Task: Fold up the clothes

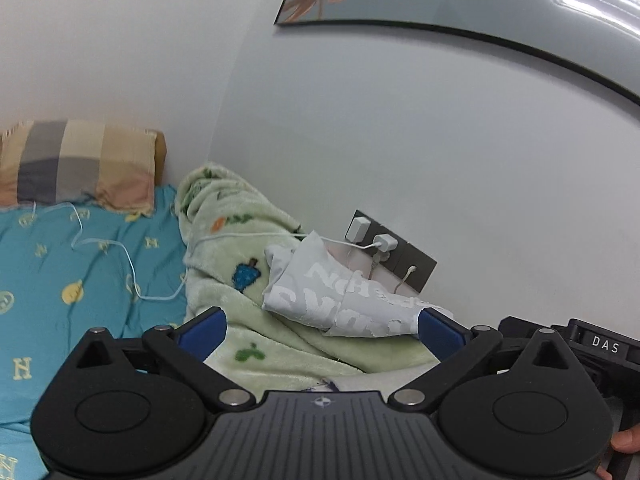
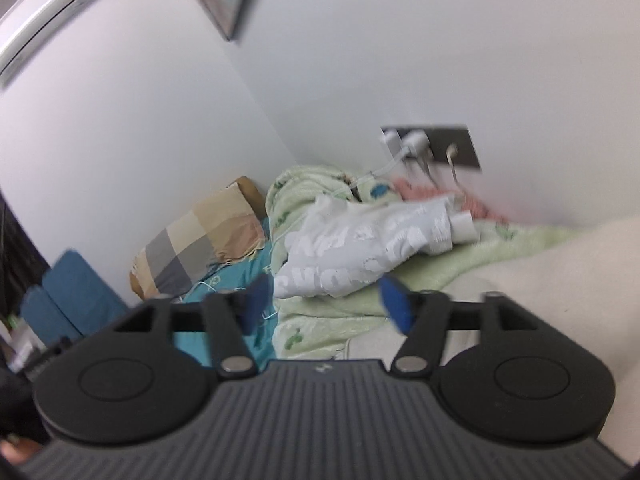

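We hold our left gripper (image 1: 320,332) and right gripper (image 2: 326,304) wide open and empty before the grey printed shirt (image 1: 340,296), bunched on the green blanket (image 1: 224,280) just below the wall socket (image 1: 394,250), visibly creased rather than squared flat.

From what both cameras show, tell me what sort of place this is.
Most likely a bedroom, on a bed against a wall corner. A checked pillow lies on a teal printed sheet, a green fleece blanket is heaped beside it, and chargers sit in a wall socket panel. A grey printed garment lies on the blanket.
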Tool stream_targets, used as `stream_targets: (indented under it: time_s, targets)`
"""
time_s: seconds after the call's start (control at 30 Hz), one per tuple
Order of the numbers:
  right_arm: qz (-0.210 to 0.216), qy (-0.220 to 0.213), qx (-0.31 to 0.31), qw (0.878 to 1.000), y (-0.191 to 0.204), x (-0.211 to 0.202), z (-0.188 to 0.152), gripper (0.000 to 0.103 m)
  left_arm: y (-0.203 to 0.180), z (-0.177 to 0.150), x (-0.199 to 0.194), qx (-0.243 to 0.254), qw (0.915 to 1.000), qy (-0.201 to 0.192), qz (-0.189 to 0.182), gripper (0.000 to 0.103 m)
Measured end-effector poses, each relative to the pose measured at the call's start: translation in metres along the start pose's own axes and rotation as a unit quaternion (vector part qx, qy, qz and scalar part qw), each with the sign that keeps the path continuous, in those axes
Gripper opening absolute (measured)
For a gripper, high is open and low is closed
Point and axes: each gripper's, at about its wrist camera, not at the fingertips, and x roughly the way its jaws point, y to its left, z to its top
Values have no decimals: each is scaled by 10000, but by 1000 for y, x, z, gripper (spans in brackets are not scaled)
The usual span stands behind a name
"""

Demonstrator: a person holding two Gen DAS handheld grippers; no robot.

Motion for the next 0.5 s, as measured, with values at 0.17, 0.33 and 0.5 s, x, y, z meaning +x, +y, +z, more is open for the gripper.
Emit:
stream_targets:
  time_s: [0.17, 0.33, 0.5]
  targets:
    - [-21, -372, -829, 9959, 32, -40, -13, 85, -23, -14, -43, 547, 9980, -227, 221, 103]
    - [-102, -750, -1370, 9877, 56, -73, -35, 84, -40, -31, -79, 893, 9947, -467, 218, 103]
    - [-126, -999, -1535, 9830, 68, -98, -60, 84, -50, -48, -105, 1027, 9925, -617, 263, 103]
